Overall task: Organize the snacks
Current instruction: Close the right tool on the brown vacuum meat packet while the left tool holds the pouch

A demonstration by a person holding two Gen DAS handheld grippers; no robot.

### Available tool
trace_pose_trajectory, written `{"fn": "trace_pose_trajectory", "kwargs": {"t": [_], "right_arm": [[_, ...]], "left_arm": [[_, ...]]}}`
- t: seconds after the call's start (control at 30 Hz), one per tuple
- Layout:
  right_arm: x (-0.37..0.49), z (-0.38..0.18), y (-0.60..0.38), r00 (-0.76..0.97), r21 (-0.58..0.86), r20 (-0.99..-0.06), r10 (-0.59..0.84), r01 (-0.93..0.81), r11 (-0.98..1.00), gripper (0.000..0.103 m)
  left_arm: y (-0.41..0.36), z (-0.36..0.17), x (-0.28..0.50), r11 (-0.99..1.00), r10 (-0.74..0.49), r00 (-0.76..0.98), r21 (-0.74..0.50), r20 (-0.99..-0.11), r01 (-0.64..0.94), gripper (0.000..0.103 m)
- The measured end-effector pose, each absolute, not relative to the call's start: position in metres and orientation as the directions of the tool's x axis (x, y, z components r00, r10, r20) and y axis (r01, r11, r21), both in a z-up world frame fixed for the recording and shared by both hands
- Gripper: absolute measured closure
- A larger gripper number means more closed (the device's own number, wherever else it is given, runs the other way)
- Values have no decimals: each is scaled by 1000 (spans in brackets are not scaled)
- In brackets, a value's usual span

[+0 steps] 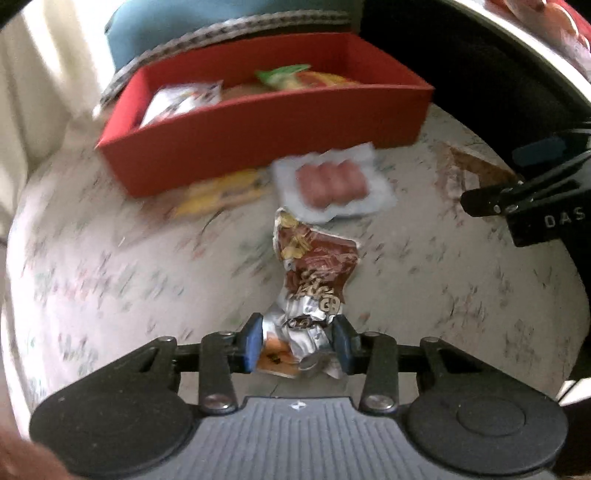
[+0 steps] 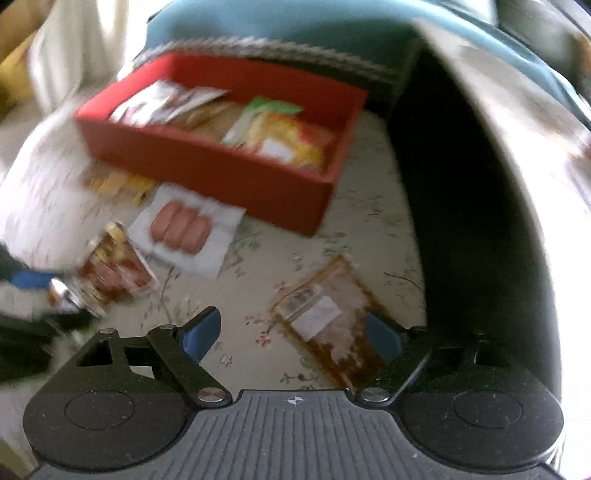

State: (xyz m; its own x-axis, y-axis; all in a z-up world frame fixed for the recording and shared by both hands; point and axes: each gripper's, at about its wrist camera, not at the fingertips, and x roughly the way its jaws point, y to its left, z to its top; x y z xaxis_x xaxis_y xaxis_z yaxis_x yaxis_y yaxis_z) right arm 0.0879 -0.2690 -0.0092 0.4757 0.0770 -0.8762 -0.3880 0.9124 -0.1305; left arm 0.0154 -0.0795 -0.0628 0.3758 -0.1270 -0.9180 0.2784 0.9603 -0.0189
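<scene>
Between the left gripper's (image 1: pixel 298 341) jaws, nearly pressed together, a crinkled shiny brown packet (image 1: pixel 312 273) is pinched above the flowered worktop (image 1: pixel 110 266). Right gripper (image 2: pixel 291 334) jaws are spread wide around a flat brown pouch (image 2: pixel 328 317). Behind stands a red box (image 1: pixel 258 129).

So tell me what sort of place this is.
Probably a home living or dining room: a floral tablecloth, a blue cushioned seat behind the red box, and pale curtains.
</scene>
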Motion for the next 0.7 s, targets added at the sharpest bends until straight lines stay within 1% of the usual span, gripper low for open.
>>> {"fn": "trace_pose_trajectory", "kwargs": {"t": [0.17,0.23,0.4,0.7], "right_arm": [[98,-22,-247,401,-184,-914,62,-547,817,13],[105,-26,-246,377,-199,-925,41,-575,793,13],[116,-39,-249,352,-266,-935,-45,-611,746,13],[124,-41,-256,334,-226,-943,-5,-627,746,12]], "left_arm": [[-58,-63,2,965,-154,342,-66,-927,256,70],[-58,-64,2,964,-162,338,-75,-927,256,70],[-52,-65,9,962,-206,315,-132,-927,241,70],[-52,-68,12,959,-216,299,-145,-930,242,69]]}}
